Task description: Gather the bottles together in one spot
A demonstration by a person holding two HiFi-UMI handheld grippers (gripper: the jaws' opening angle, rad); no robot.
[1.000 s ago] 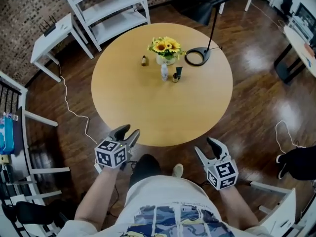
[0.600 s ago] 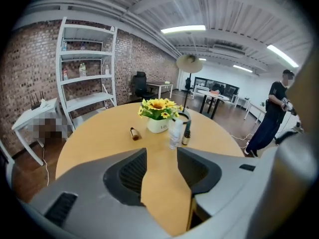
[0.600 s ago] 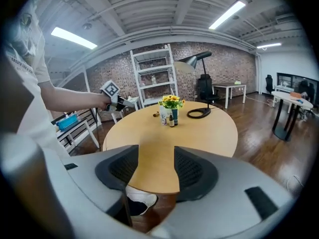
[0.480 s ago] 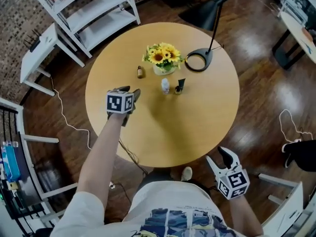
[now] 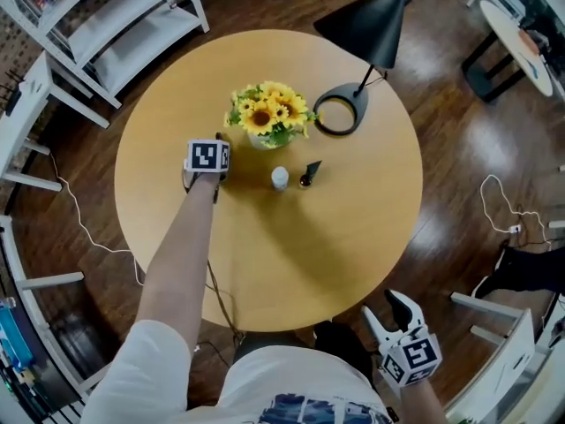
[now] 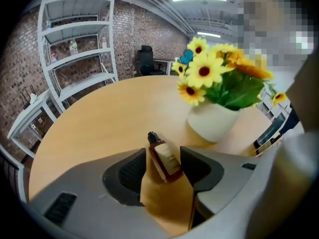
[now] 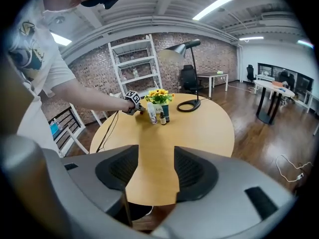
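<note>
A small brown bottle point(image 6: 167, 161) with a black cap stands on the round table point(image 5: 309, 254), left of the sunflower vase. My left gripper point(image 6: 163, 156) is open. Its jaws have just been opening, and the bottle sits between them, leaning in this view. In the head view the marker cube covers that bottle, and the left gripper point(image 5: 214, 145) reaches in from the near side. A white bottle point(image 5: 280, 177) and a dark bottle point(image 5: 306, 177) stand together in front of the vase. My right gripper point(image 5: 387, 307) hangs open and empty off the table's near edge.
A white vase of sunflowers point(image 5: 265, 117) stands just behind the bottles. A black desk lamp point(image 5: 340, 113) has its ring base to the right of the vase. White shelving point(image 5: 106, 25) stands beyond the table at the far left. Cables lie on the wooden floor.
My left arm has stretched from the table's near edge across to the brown bottle by the vase. The right gripper has stayed low at the near edge.
</note>
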